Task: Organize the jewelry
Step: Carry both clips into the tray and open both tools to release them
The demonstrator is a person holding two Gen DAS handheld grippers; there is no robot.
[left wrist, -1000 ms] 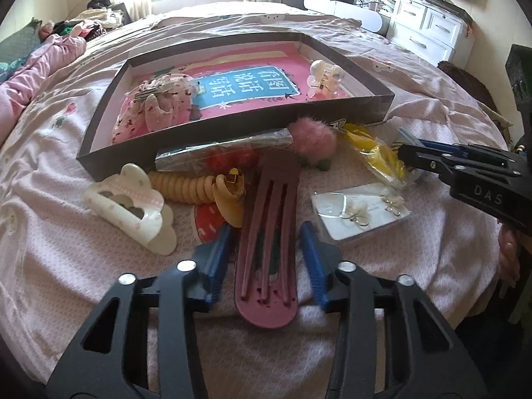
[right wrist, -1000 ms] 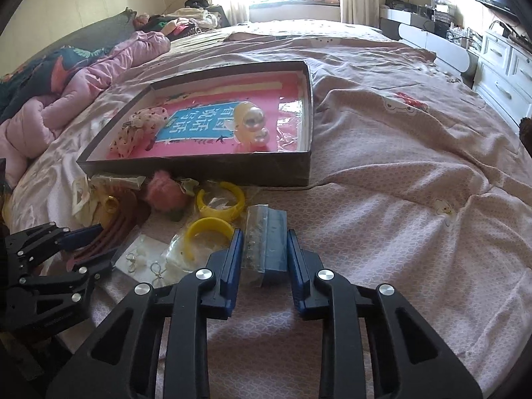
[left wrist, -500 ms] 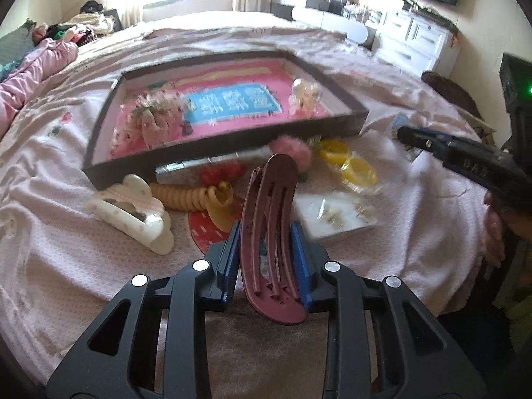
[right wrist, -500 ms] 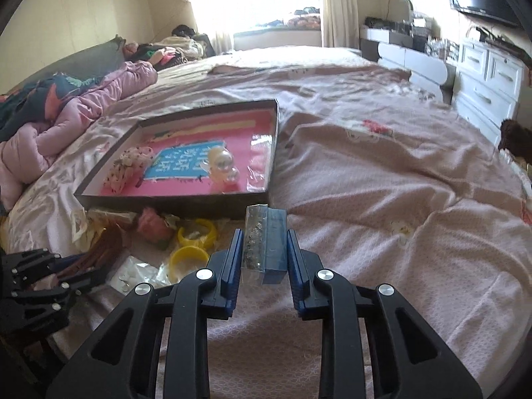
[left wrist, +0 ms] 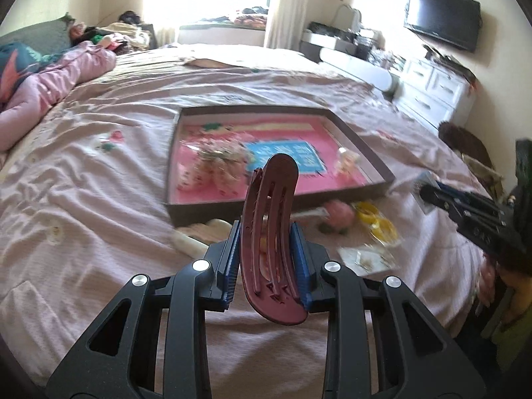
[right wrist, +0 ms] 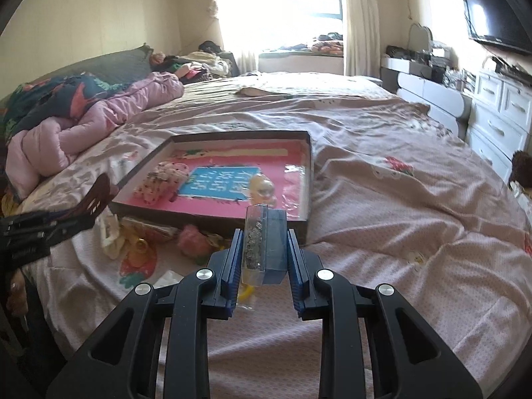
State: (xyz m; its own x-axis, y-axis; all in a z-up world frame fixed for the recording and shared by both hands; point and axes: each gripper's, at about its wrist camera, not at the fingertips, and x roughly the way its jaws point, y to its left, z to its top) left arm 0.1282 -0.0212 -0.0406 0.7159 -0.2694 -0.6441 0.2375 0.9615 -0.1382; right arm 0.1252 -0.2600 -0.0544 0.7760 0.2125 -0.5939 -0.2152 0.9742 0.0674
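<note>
Holding: left gripper (left wrist: 267, 259) is clenching the clip (left wrist: 271, 232); right gripper (right wrist: 264, 259) is clenching the case (right wrist: 266, 239).
Clip: standing between the left pads at lower centre of the left view, long axis pointing away from the camera toward the tray (left wrist: 375, 163), curved tip rising over the tray's near wall.
Case: sitting upright between the right pads at centre of the right view, long axis also running forward, just short of the tray's near right corner.
Tray: lying ahead of both grippers on the bed (left wrist: 99, 199), partly filled; a bow (right wrist: 163, 179) is resting at its left, a pearl piece (right wrist: 262, 188) near its right.
Nearer hand: both seem similarly close; left is facing the tray's middle, right its right end.
Edges: near wall is standing between each load and the pink floor, so each probably needs carrying over it.
Room: open floor is showing along the tray's far side; loose bangles (left wrist: 375, 219) and pompom (left wrist: 339, 214) are crowding the bed before the wall.
</note>
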